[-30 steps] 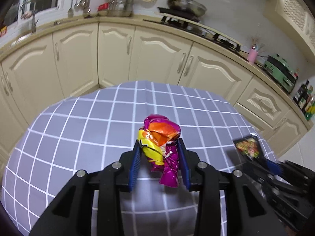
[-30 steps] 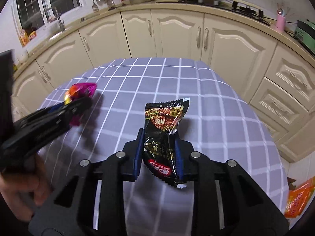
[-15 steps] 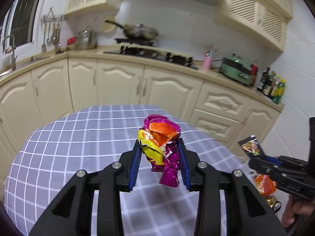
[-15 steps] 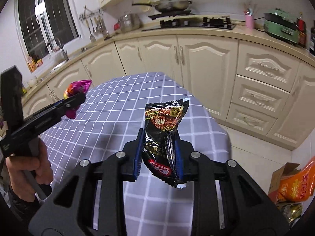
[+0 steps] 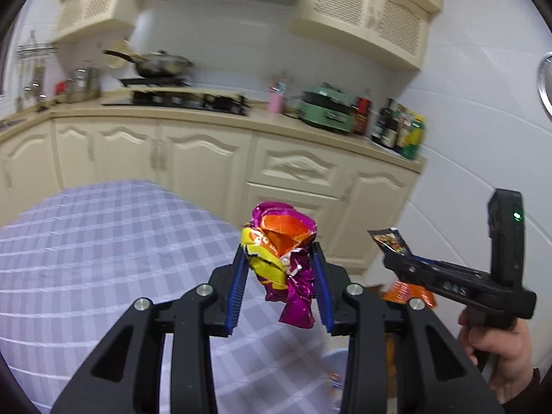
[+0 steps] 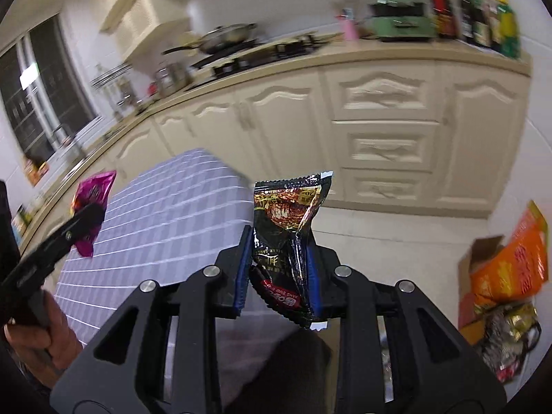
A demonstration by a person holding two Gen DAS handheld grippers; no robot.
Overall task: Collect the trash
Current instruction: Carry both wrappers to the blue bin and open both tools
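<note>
**Two wrappers carried, one in each set of jaws**

Both grippers are loaded. Nearest in the left wrist view, the left gripper [image 5: 280,276] has its blue pads pressed on a crumpled magenta wrapper [image 5: 283,258], a wad of foil with orange and yellow folds that bulges above the pads and trails a loose tail below. In the right wrist view the right gripper [image 6: 278,272] is clamped on a black snack packet [image 6: 289,238], held low across its body so the crimped top edge stands free above the jaws.

Both pieces look very light, thin and soft, with slick film surfaces. I judge that a pinch across the bunched middle, as now, is the safest hold: a grip on a loose corner could let the film slide out or tear. Neither is fragile, so firm pressure does no harm.

Each gripper points forward and somewhat downward, held in a bare hand [image 5: 496,355] at its pistol handle; the right gripper shows at the right edge of the left view, the left gripper at the left edge of the right view, so the two travel side by side, apart.

Beyond the jaws lies the bench [image 5: 103,241] under a lilac checked cloth. Off its far corner, on the floor, stands a cardboard box [image 6: 483,262] with an orange bag [image 6: 514,269] and other wrappers, seemingly the place for the trash. Farther off run cream cabinets [image 6: 386,131] and the stove
</note>
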